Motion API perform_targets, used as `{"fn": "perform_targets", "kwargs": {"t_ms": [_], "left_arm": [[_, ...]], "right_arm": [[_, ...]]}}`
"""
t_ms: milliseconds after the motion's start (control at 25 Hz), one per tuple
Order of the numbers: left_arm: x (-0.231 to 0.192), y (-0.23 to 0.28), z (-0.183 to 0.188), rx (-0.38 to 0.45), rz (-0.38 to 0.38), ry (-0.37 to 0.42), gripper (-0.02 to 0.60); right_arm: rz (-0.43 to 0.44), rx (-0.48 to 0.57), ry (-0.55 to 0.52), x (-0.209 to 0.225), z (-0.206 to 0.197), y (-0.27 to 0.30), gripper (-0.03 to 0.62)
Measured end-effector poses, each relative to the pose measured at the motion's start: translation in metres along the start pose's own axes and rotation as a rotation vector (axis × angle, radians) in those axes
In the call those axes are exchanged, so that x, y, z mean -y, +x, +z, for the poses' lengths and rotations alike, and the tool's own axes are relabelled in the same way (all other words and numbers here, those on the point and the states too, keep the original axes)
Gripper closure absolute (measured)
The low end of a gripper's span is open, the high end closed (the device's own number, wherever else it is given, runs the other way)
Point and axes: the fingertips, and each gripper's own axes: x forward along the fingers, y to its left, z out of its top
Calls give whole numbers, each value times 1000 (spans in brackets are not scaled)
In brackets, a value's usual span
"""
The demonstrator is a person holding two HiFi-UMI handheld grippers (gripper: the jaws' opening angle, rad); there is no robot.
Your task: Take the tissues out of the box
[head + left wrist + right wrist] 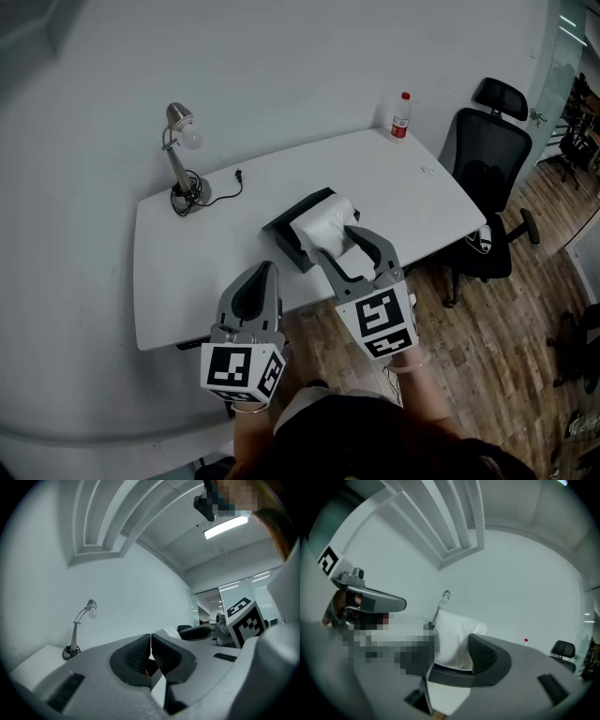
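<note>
A dark tissue box (289, 234) lies near the front edge of the white table (187, 253). A white tissue (322, 223) stands up out of its top. My right gripper (339, 244) is open just in front of the box, with its jaws wide apart at the near side of the tissue. In the right gripper view the tissue (454, 639) rises ahead of the dark right finger pad (482, 655); the left jaw is hidden by a mosaic patch. My left gripper (260, 281) hangs shut over the table's front edge, left of the box, its pads (140, 654) together on nothing.
A desk lamp (180, 150) with a cable and plug (238, 175) stands at the table's back left. A bottle with a red cap (400, 116) is at the back right corner. A black office chair (489, 159) stands right of the table on the wooden floor.
</note>
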Motion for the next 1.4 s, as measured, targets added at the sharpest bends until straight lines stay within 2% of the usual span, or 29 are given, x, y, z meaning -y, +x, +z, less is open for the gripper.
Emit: {"fn": "perform_targets", "kwargs": {"t_ms": [640,1400], "left_arm": [[62,-11,10,-9,22,37,555],[104,-37,8,-36,70,40,555]], "right_arm": [[41,71,7,13,0,-58,373],[87,129,19,8,0,-109,376]]}}
